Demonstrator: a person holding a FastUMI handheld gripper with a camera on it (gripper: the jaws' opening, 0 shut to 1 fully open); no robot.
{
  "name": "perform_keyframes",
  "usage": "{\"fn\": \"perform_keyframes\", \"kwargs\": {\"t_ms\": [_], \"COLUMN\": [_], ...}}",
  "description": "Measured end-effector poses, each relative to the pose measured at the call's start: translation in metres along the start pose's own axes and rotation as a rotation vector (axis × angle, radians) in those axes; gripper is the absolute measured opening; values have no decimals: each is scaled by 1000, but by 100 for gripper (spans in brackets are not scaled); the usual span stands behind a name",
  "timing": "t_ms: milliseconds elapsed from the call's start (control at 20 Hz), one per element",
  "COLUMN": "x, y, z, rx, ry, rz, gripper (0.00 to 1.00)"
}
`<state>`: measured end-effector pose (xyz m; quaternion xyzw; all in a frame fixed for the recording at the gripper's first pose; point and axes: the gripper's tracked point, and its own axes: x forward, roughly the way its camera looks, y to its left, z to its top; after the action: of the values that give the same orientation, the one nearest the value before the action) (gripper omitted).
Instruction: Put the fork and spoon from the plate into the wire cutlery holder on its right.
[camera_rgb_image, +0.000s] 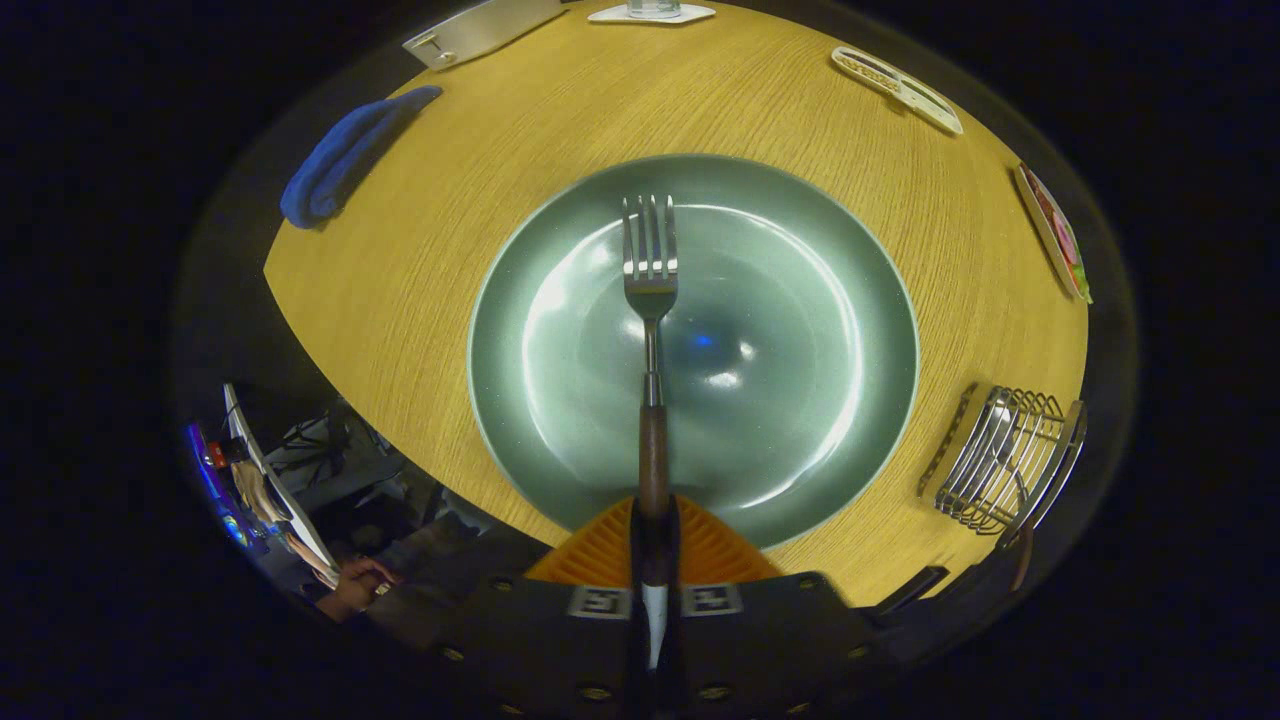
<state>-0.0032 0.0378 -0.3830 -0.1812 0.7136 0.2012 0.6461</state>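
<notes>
Fingers (655, 545) are clamped tight on the wooden handle of the fork (650, 300), holding it straight out ahead so the tines point away over the middle of the green plate (800, 300). Looks like the fork is lifted off the plate rather than resting on it, though that's a guess from the angle. Gripping at the handle end makes sense, since it leaves the long metal part free to drop into the wire cutlery holder (1005, 460), which sits on the counter (420, 250) off to the right of the fingers, just past the plate's rim. Something metal seems to be in the holder already, could be the spoon, hard to tell. Beyond the plate to the left there's a blue cloth (345, 155) lying near the counter's edge, well out of the way.
</notes>
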Motion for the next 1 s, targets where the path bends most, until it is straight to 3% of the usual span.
{"fn": "perform_keyframes", "kwargs": {"t_ms": [50,350,650,1000], "x": [-3,-45,-95,-150], "y": [1,0,-35,-107], "z": [-1,-16,-59,-102], "rx": [-15,-26,-34,57], "ry": [6,41,136,165], "rz": [2,75,66,6], "gripper": [2,2,2,2]}}
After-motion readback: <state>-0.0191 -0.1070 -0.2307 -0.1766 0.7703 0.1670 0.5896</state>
